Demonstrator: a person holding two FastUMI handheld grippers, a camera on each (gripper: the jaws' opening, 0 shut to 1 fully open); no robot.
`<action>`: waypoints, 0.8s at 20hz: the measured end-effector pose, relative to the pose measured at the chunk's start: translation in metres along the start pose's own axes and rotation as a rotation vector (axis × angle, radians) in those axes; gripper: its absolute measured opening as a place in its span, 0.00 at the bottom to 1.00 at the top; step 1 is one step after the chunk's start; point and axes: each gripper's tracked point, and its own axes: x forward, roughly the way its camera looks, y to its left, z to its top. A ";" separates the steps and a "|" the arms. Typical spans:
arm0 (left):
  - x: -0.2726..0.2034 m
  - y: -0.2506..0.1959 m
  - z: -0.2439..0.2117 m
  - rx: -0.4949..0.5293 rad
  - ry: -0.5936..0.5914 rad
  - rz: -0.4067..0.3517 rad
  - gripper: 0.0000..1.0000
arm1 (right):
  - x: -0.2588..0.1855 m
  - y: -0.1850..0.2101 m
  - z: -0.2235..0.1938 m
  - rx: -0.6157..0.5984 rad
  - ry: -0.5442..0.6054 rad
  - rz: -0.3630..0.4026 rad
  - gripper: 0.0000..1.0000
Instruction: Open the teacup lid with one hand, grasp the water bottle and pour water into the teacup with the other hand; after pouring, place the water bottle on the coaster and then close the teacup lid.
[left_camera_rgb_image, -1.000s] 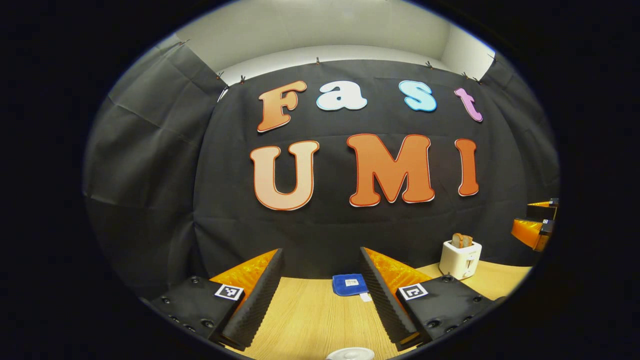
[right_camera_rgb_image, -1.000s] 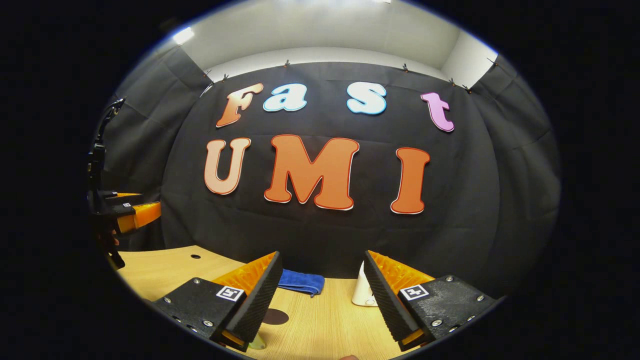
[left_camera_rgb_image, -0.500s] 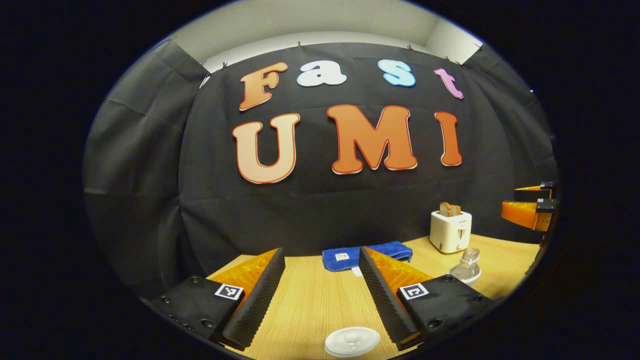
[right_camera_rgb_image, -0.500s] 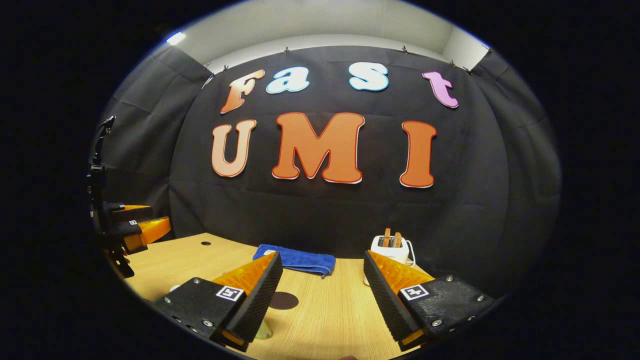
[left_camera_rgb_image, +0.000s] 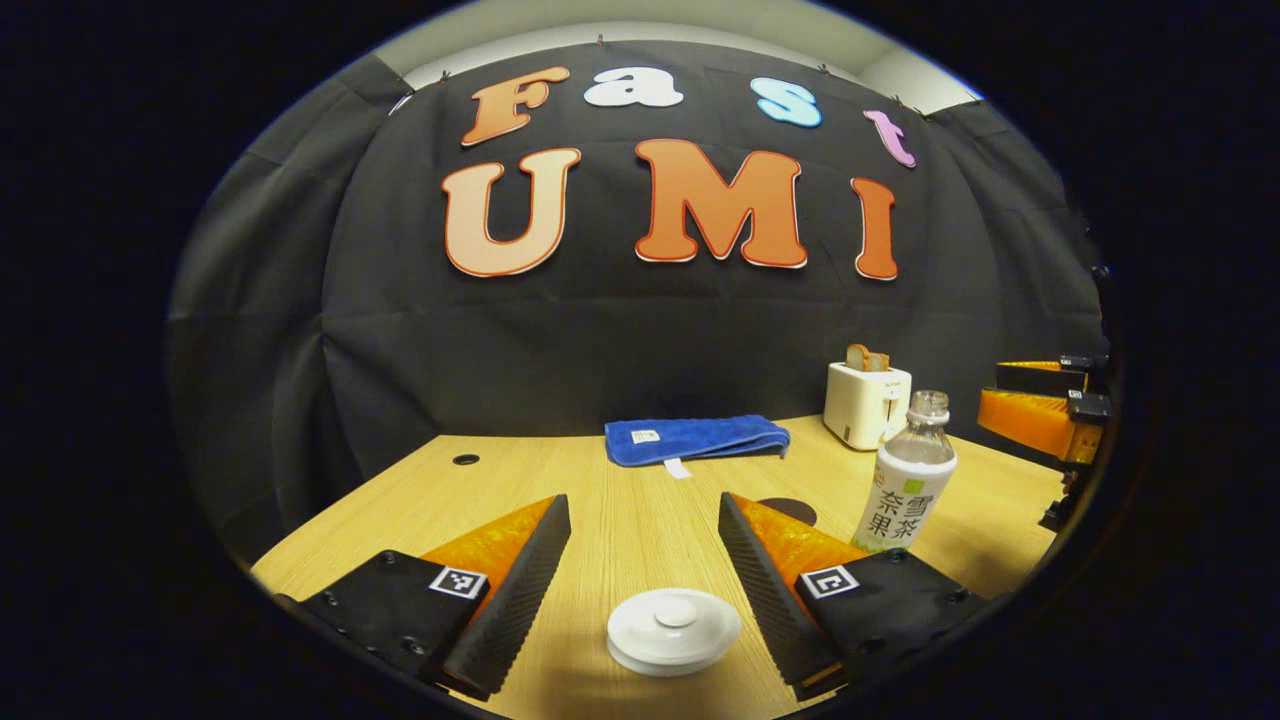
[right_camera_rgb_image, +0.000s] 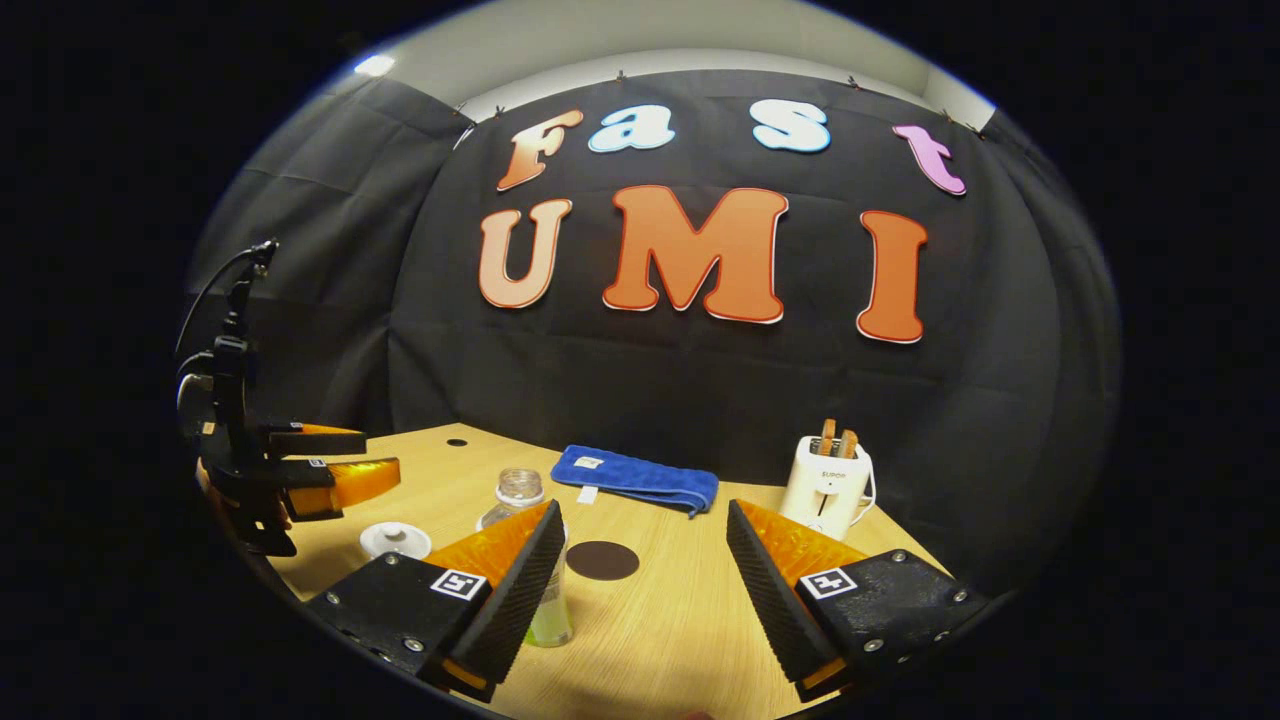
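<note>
The left claw (left_camera_rgb_image: 645, 590) hangs low over the table (left_camera_rgb_image: 640, 500) with its two fingers spread wide and nothing between them but air; the teacup lid (left_camera_rgb_image: 674, 630) sits just ahead, in the gap between the fingertips, touched by neither. That lid is a white, glossy, round dome with a small flat knob on top, and it covers the teacup, of which little more than a rim shows beneath it. In the right gripper view the same lid (right_camera_rgb_image: 396, 540) appears small and white, near the left claw (right_camera_rgb_image: 345, 470) held out over the table's left edge. The right claw (right_camera_rgb_image: 645, 590) is likewise wide open and empty. The water bottle (left_camera_rgb_image: 906, 475) stands upright, well to the right of the teacup, uncapped, clear plastic with a pale label carrying dark characters, and with greenish-tinted liquid low in its base; in the right gripper view the water bottle (right_camera_rgb_image: 515, 495) stands partly hidden behind that claw's left finger. A dark round coaster (right_camera_rgb_image: 602, 560) lies flat on the wood just beside the bottle. Farther back lie a folded blue cloth (right_camera_rgb_image: 635, 478) and a white toaster (right_camera_rgb_image: 827, 484) with two slices poking up.
</note>
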 end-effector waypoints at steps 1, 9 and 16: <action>0.000 0.000 -0.007 0.013 0.014 0.002 0.96 | 0.000 0.004 -0.003 -0.002 0.001 0.015 0.98; 0.009 -0.014 -0.064 0.093 0.138 -0.018 0.83 | 0.001 0.012 -0.039 -0.005 0.065 0.057 0.98; 0.010 -0.020 -0.074 0.124 0.167 -0.025 0.45 | 0.003 0.012 -0.050 -0.006 0.088 0.063 0.98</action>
